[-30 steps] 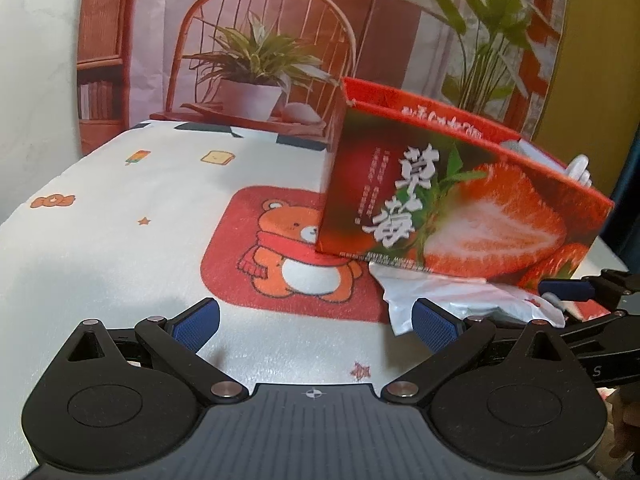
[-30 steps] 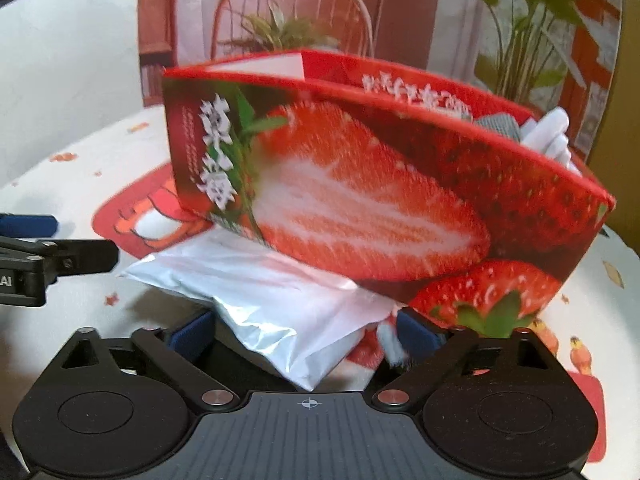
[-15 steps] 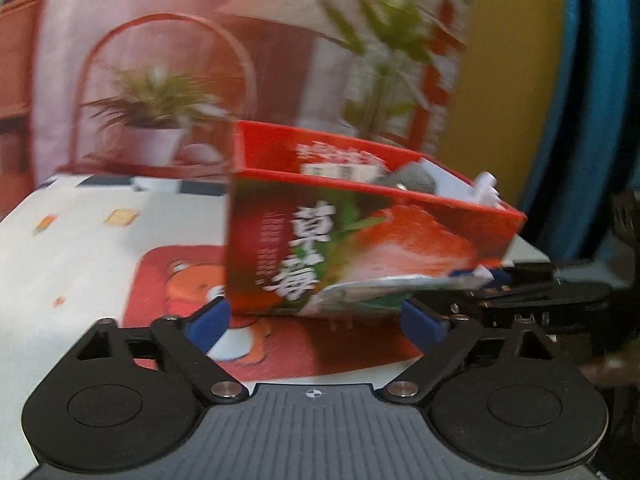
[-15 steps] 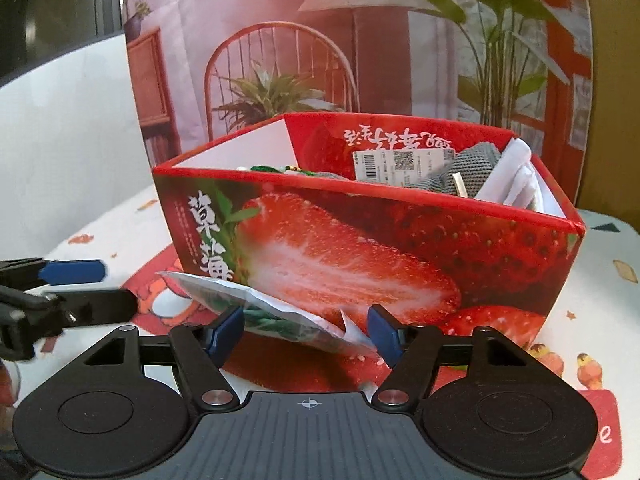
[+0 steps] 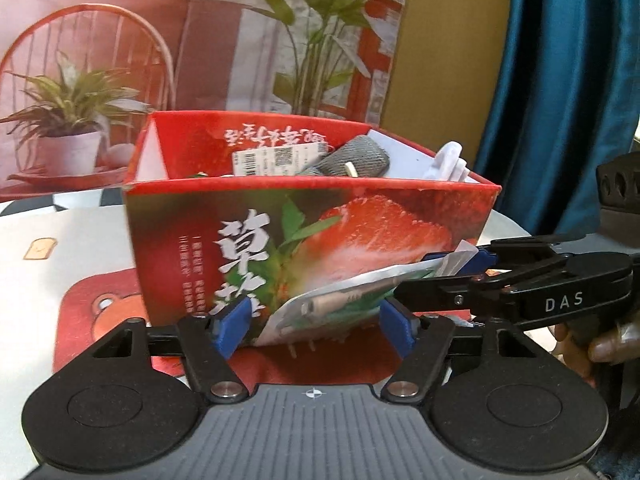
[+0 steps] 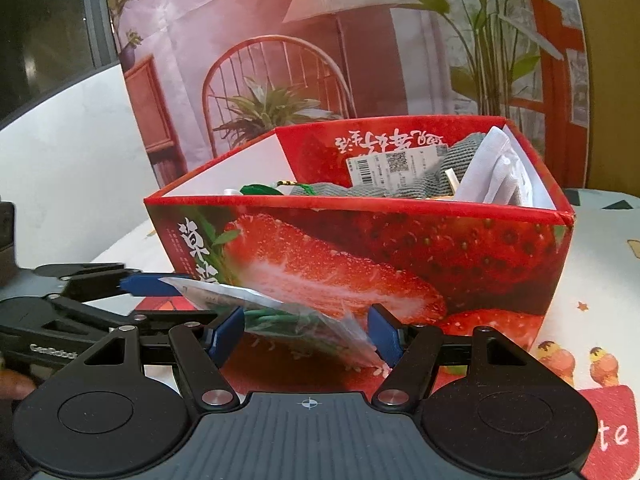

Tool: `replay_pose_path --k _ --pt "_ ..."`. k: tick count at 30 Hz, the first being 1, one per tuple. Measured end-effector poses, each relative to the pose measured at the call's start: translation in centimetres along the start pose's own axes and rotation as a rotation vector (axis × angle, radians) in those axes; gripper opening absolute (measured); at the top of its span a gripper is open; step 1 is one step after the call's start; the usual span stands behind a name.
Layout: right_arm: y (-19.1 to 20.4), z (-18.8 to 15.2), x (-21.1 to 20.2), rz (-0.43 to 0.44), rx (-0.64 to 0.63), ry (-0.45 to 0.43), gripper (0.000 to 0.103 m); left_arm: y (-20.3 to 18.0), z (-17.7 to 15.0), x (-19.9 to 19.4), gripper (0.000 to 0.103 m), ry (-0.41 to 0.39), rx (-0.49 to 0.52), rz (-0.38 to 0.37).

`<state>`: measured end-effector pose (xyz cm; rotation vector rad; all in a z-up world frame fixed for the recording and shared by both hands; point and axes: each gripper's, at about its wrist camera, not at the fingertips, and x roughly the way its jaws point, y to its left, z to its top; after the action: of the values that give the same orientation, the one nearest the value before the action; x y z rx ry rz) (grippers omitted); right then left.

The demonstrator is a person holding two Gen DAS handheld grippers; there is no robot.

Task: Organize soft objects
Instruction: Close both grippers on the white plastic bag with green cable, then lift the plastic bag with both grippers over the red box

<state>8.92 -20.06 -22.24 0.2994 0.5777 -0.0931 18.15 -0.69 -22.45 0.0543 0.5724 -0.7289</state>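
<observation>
1. A flat silvery packet (image 5: 340,304) with green printing hangs in the air just in front of the strawberry box (image 5: 312,240), below its rim, held at both ends.
2. The right tool (image 6: 306,330) pinches the packet's near end between its blue pads; it has the packet in hand. The left tool (image 5: 314,322) has just been narrowing, with the packet's other end between its pads; they look to be gripping it, though contact on the left pad is hard to confirm.
3. The open box already holds a grey knitted piece (image 6: 452,164), a white folded item (image 6: 504,168) and a barcode label (image 6: 396,164). It stands on a counter (image 5: 60,248) covered with a cartoon-bear cloth.
4. Judged from here, the packet must clear the front wall: both tools should lift together, keep it level and taut, carry it over the rim, then release over the free left half.
</observation>
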Motion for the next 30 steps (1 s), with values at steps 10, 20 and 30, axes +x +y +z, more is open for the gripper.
replay_pose_path --k 10,20,30 --pt "-1.4 -0.4 0.0 0.055 -0.012 -0.016 0.065 1.4 -0.3 1.0 0.054 0.007 -0.104 -0.035" --pt "0.4 -1.4 0.9 -0.057 -0.220 0.019 0.028 1.7 -0.3 1.5 0.054 0.014 -0.133 -0.021" --pt "1.1 -0.9 0.2 -0.069 -0.210 -0.019 0.022 0.7 1.0 -0.5 0.049 -0.015 -0.130 0.022"
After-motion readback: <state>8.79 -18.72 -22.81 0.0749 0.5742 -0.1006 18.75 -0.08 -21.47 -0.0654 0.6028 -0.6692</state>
